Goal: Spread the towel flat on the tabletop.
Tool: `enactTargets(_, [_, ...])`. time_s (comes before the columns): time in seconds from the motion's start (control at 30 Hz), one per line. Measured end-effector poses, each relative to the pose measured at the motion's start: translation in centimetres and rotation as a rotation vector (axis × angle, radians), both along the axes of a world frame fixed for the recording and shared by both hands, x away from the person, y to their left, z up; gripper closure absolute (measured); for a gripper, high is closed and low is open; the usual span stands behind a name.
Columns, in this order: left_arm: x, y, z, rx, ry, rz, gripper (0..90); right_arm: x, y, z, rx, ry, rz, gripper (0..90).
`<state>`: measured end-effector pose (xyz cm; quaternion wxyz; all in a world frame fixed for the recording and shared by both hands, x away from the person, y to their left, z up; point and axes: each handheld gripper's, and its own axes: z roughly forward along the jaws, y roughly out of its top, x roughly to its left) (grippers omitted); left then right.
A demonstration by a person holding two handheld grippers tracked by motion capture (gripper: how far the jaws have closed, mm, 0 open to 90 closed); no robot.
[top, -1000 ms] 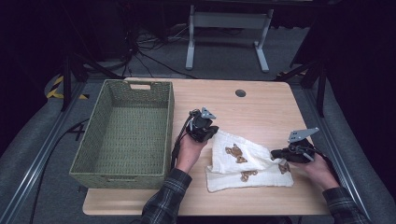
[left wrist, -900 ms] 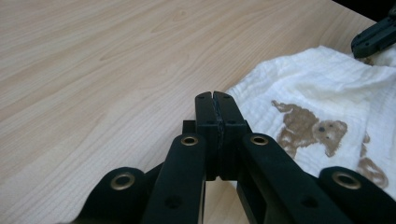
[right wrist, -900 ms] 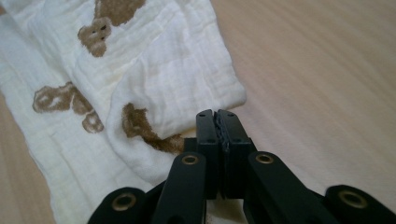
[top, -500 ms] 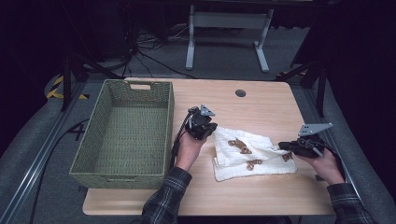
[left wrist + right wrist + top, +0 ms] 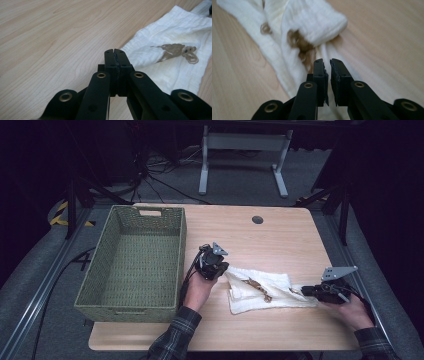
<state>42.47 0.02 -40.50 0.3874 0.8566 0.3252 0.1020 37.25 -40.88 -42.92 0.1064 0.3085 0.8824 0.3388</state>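
A white towel (image 5: pixel 265 287) with brown markings lies stretched out, partly folded, across the front right of the wooden table (image 5: pixel 280 240). My left gripper (image 5: pixel 223 269) rests at the towel's left end. Its jaws are pressed shut in the left gripper view (image 5: pixel 115 51), with the towel (image 5: pixel 172 32) just beyond the tips and no cloth seen between them. My right gripper (image 5: pixel 305 291) is at the towel's right end. Its jaws (image 5: pixel 327 61) have just been opening and stand a narrow gap apart, with the bunched towel end (image 5: pixel 312 22) lying in front of them.
A large green woven basket (image 5: pixel 150 210) stands on the left part of the table, beside the left hand. A small round cable hole (image 5: pixel 257 219) sits near the far edge. Bare wood lies behind the towel. Cables and a metal stand are on the floor beyond.
The right gripper moved rightward, drawing the bunched towel out into a longer strip, and its jaws have parted slightly. The left gripper stayed where it was.
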Motion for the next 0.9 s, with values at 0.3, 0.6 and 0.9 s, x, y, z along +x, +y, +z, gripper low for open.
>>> enactTargets(0.3, [-0.1,-0.3,-0.1,0.004,0.007,-0.017,90.0,4.4,1.6,0.4,0.076,-0.006,-0.03,73.8])
enactTargets(0.6, [0.0,-0.3,-0.3,-0.005,0.013,-0.013,90.0,6.3,3.4,-1.5,0.074,0.085,0.019,80.5])
enactTargets(0.9, [0.1,-0.3,-0.1,-0.003,0.014,0.003,90.0,5.7,3.2,0.0,0.066,0.01,0.019,87.4])
